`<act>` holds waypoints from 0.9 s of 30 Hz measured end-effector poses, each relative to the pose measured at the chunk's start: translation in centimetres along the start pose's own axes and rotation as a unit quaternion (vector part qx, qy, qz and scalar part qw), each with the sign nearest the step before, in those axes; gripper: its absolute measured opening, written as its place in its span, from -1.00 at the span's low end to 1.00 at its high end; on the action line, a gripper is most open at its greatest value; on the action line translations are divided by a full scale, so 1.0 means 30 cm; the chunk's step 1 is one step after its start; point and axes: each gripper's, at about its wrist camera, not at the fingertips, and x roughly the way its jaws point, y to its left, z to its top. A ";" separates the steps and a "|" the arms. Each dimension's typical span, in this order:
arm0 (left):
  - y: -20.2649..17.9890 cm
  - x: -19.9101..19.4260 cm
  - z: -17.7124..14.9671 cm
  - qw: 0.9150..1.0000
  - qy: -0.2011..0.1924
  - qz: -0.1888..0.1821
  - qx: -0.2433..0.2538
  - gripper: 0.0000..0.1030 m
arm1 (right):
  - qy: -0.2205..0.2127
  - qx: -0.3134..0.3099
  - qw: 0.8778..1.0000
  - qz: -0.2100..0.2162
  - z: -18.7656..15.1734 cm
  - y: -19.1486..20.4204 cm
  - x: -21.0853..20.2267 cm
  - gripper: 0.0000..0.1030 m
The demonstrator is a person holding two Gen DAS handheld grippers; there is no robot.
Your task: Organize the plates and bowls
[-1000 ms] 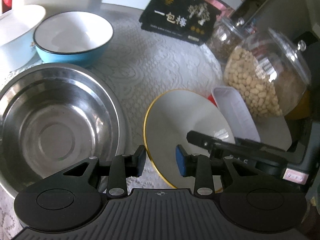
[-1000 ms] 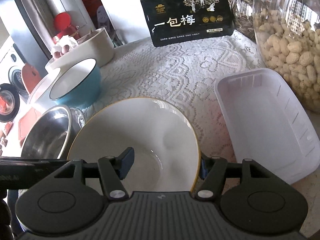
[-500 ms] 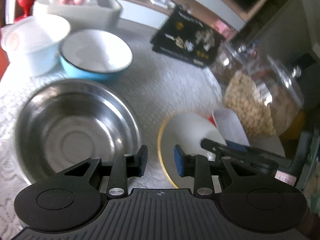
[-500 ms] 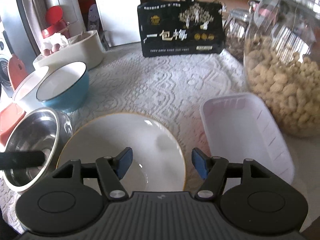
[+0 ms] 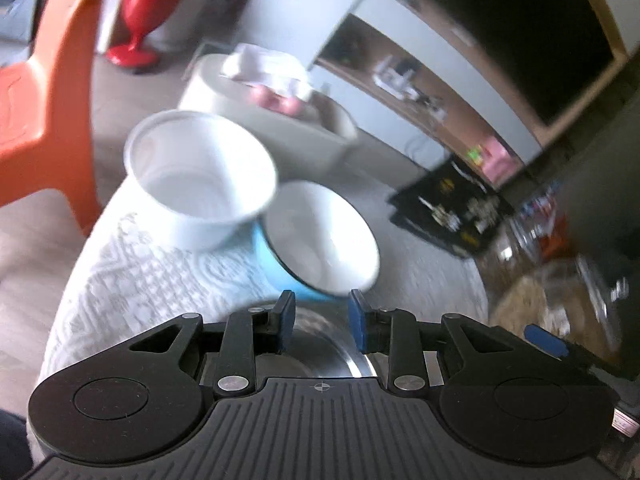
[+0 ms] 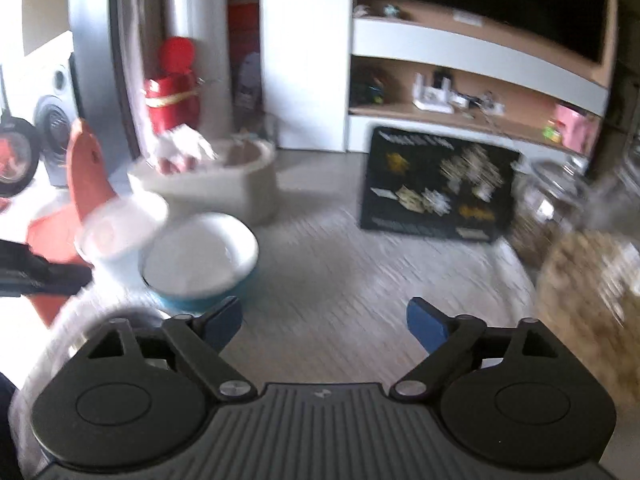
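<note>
Both views are blurred. A white bowl [image 5: 200,184] and a blue bowl with a white inside [image 5: 320,240] stand side by side on the lace-covered table. Just below them my left gripper [image 5: 320,320] hangs over the far rim of a steel bowl [image 5: 320,356]. Its jaws stand a little apart with nothing between them. In the right wrist view the blue bowl [image 6: 200,260] and white bowl [image 6: 120,232] lie ahead to the left. My right gripper [image 6: 324,320] hovers over bare cloth. Its jaws are opening wide and hold nothing.
A beige tub [image 6: 224,176] with eggs stands behind the bowls. A black printed box [image 6: 436,184] and a glass jar of peanuts [image 6: 592,280] are at the right. An orange chair [image 5: 44,92] and the table's left edge [image 5: 80,264] are close by.
Both cameras have risen and swung toward the far bowls. The yellow-rimmed plate and the white tray have left both views. The right jaws have spread much wider.
</note>
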 end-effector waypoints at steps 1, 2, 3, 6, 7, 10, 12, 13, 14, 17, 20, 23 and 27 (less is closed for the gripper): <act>0.015 0.008 0.021 1.000 -0.001 0.002 -0.007 -0.38 | 0.002 -0.001 1.000 0.005 0.027 0.019 0.021 0.99; 0.030 0.022 0.041 1.000 0.000 0.005 -0.013 -0.38 | 0.009 -0.001 1.000 0.007 0.056 0.037 0.051 0.99; 0.040 0.036 0.058 1.000 0.004 0.007 -0.018 -0.38 | 0.019 -0.004 1.000 0.009 0.083 0.055 0.091 0.99; 0.052 0.107 0.094 0.999 0.028 0.006 -0.027 -0.38 | 0.050 -0.001 0.998 0.027 0.134 0.087 0.218 0.99; 0.053 0.131 0.107 0.999 0.033 0.011 -0.029 -0.38 | 0.061 0.008 0.997 0.040 0.145 0.092 0.256 0.98; 0.051 0.189 0.121 0.998 0.040 0.032 -0.025 -0.38 | 0.105 0.049 0.991 0.070 0.164 0.105 0.385 0.69; 0.042 0.225 0.126 0.998 0.048 0.044 -0.015 -0.38 | 0.131 0.063 0.987 0.068 0.159 0.114 0.460 0.63; 0.040 0.244 0.126 0.997 0.054 0.047 -0.012 -0.38 | 0.136 0.066 0.986 0.064 0.155 0.119 0.486 0.63; 0.040 0.265 0.128 0.997 0.060 0.049 -0.010 -0.38 | 0.142 0.066 0.986 0.057 0.151 0.121 0.519 0.63; 0.044 0.315 0.132 0.996 0.073 0.053 -0.008 -0.38 | 0.163 0.070 0.983 0.043 0.137 0.119 0.605 0.63; 0.048 0.355 0.133 0.995 0.083 0.051 -0.009 -0.37 | 0.181 0.092 0.978 0.055 0.123 0.106 0.656 0.55; 0.048 0.377 0.139 0.995 0.082 0.063 -0.007 -0.37 | 0.201 0.102 0.972 0.064 0.120 0.110 0.721 0.17; 0.058 0.401 0.149 0.994 0.086 0.068 -0.010 -0.37 | 0.216 0.117 0.967 0.068 0.113 0.114 0.783 0.03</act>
